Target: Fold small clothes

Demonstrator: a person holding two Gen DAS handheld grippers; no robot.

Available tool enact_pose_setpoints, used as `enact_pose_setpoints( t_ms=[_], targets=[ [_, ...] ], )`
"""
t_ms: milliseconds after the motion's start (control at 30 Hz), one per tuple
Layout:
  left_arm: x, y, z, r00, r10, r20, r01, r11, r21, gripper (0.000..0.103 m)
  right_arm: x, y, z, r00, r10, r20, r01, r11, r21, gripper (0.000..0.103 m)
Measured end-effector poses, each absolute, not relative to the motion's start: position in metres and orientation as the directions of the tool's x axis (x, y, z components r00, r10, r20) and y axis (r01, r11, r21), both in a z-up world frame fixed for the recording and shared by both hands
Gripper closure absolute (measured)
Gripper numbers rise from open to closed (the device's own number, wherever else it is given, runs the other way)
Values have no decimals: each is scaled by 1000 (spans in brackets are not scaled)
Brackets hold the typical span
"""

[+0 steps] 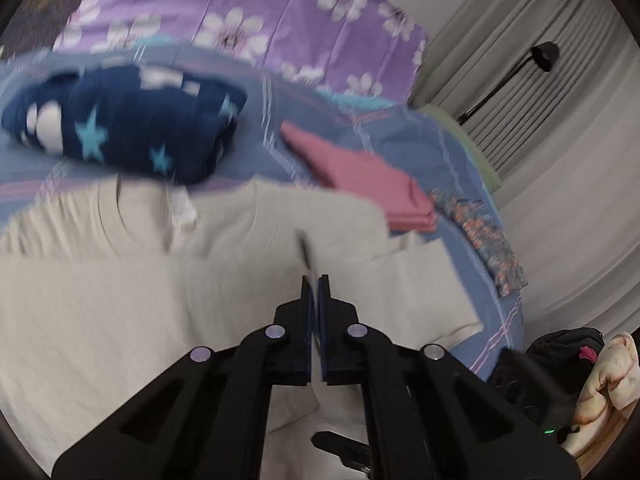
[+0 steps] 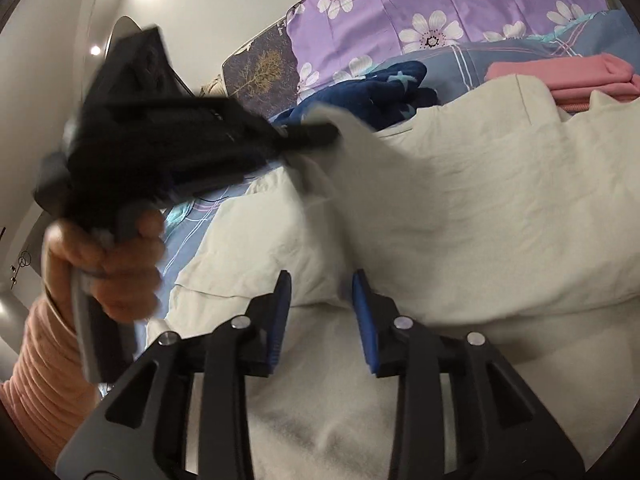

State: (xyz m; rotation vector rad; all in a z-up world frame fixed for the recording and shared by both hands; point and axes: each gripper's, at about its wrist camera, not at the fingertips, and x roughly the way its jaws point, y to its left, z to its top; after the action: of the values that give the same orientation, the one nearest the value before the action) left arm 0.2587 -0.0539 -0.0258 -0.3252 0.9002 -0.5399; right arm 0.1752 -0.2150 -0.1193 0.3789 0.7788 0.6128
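Left tool (image 1: pixel 315 280): fingers pressed nearly together, pinching a raised fold of the cream garment (image 1: pixel 120 320). In the right wrist view the person's left hand (image 2: pixel 120 264) grips its handle, and its tip lifts a blurred flap of cloth.

Right tool (image 2: pixel 322 280): fingers parted, nothing between them, held low over the garment's near part.

Cream garment: spread across the bed (image 1: pixel 420 148), directly under both tools.

Bed: blue plaid cover; purple floral pillow (image 1: pixel 280 4) at the head. On it lie a navy star-print garment (image 1: pixel 132 124), a folded pink stack (image 1: pixel 372 180) and a folded floral piece (image 1: pixel 488 240).

Room: pale curtains (image 1: pixel 540 100), black lamp (image 1: pixel 542 56).
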Motion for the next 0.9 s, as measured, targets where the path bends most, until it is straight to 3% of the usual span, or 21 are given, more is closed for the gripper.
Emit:
enact_pose_setpoints(
  t_ms=[200,300,367,400,633,667,700,733,900],
  targets=[
    [246,-30,26,599,-542,-589,351,839,-415,103,178,-229,-118,656,411,-633,-173,898,404,71],
    [245,-19,9,568,-532,-629,339,847,-410,103,186,-237,-127,625,442,-644,-141,875,463,74],
    [247,-19,-17,529,-504,-683,312,864,-396,80,185,-238,-127,628,444,-639,-139,872,470,75],
    [248,-19,-27,519,-495,-697,298,869,-395,59,183,-237,-126,630,439,-640,-140,875,463,75],
    [259,-46,-104,427,-476,-769,308,876,-371,54,176,-249,-101,668,392,-632,-131,899,418,72],
    [260,-50,-103,446,-473,-760,324,877,-355,54,172,-257,-95,675,390,-626,-133,899,418,70],
    [262,-55,-101,444,-490,-750,346,866,-361,73,168,-262,-92,678,386,-625,-133,902,411,67],
    [265,-59,-99,431,-510,-744,363,853,-375,102,164,-268,-89,678,382,-628,-135,905,404,64],
    [254,-70,-53,506,-534,-677,426,837,-342,102,147,-278,-98,624,421,-658,-202,901,384,64]
  ],
)
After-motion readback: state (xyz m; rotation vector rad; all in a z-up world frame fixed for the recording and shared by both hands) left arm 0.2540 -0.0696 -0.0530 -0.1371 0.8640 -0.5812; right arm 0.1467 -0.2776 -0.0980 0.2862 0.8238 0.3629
